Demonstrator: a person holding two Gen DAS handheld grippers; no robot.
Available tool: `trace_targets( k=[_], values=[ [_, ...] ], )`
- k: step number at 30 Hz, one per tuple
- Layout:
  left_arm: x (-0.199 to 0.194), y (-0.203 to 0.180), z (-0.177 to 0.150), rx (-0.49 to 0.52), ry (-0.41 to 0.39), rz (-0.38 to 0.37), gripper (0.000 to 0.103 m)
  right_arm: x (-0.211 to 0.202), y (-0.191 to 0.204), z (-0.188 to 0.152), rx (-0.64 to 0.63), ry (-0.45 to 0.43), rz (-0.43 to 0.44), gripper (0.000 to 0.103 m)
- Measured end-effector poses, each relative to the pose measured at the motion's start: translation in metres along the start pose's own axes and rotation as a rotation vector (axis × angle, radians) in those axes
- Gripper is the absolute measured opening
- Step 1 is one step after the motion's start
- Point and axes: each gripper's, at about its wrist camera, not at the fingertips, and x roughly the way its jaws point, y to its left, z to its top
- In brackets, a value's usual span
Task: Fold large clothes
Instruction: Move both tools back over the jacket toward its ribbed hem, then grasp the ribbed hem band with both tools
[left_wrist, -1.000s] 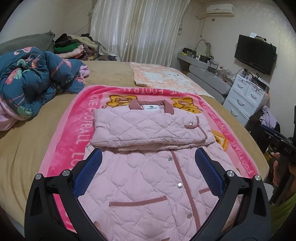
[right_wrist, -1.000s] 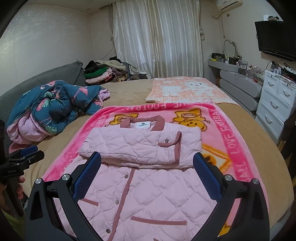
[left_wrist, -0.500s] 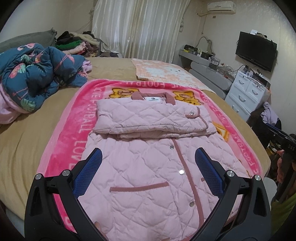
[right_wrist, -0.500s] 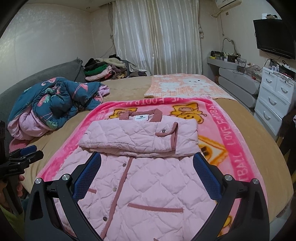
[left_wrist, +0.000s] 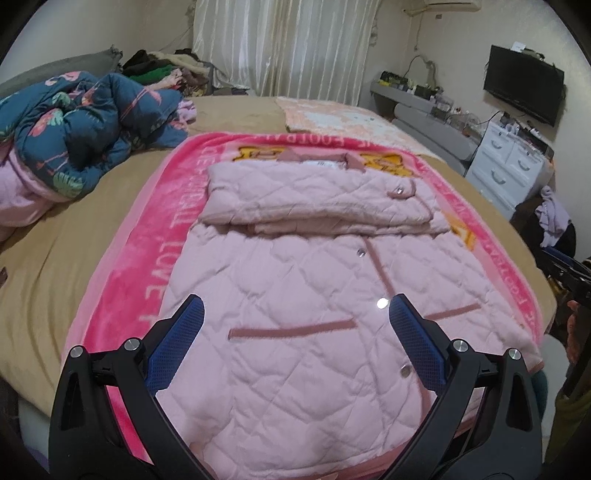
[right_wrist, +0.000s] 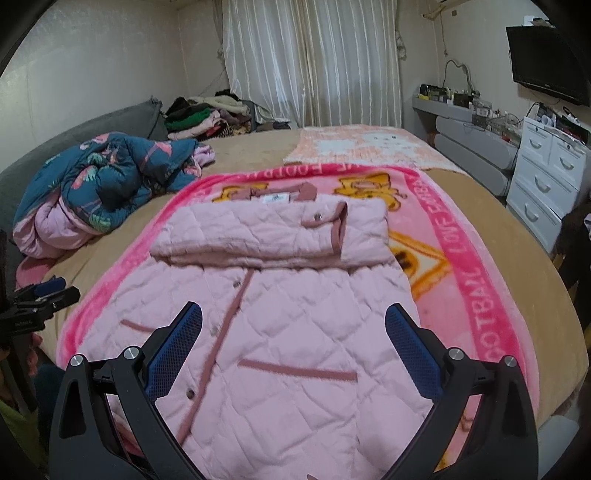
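A pink quilted jacket (left_wrist: 295, 295) lies flat on a bright pink blanket (left_wrist: 147, 251) on the bed, collar at the far end. Both sleeves are folded across the chest into a thick band (left_wrist: 314, 199). The jacket also shows in the right wrist view (right_wrist: 288, 332), with its sleeve band (right_wrist: 266, 240). My left gripper (left_wrist: 295, 314) is open and empty, low above the jacket's lower left part. My right gripper (right_wrist: 293, 321) is open and empty above the lower right part. Each gripper shows at the edge of the other's view: right gripper (left_wrist: 569, 273), left gripper (right_wrist: 40, 295).
A crumpled blue flamingo quilt (left_wrist: 85, 122) lies on the bed's left. An orange-white blanket (left_wrist: 343, 118) lies at the far end. A clothes pile (right_wrist: 207, 114) sits by the curtain. White drawers (right_wrist: 546, 177) and a TV (left_wrist: 524, 88) stand on the right.
Both grippers have dropped lower and closer to the jacket's lower half. The jacket has not moved. Both grippers stay open.
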Motion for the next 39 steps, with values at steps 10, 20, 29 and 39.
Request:
trace_targets(
  k=[10,20,29,39],
  values=[
    [0.018,0.018,-0.040,-0.015,0.082,0.079,0.094,0.016,-0.033,-0.046,0.037,0.093,-0.041,0.099],
    [0.028,0.055,-0.068,-0.065,0.155,0.156,0.094,0.022,-0.066,-0.077,0.067,0.166,-0.071,0.099],
    [0.033,0.080,-0.094,-0.076,0.225,0.187,0.094,0.017,-0.090,-0.104,0.081,0.247,-0.074,0.099],
    [0.030,0.093,-0.119,-0.080,0.281,0.189,0.094,0.019,-0.103,-0.134,0.125,0.362,-0.013,0.099]
  ],
)
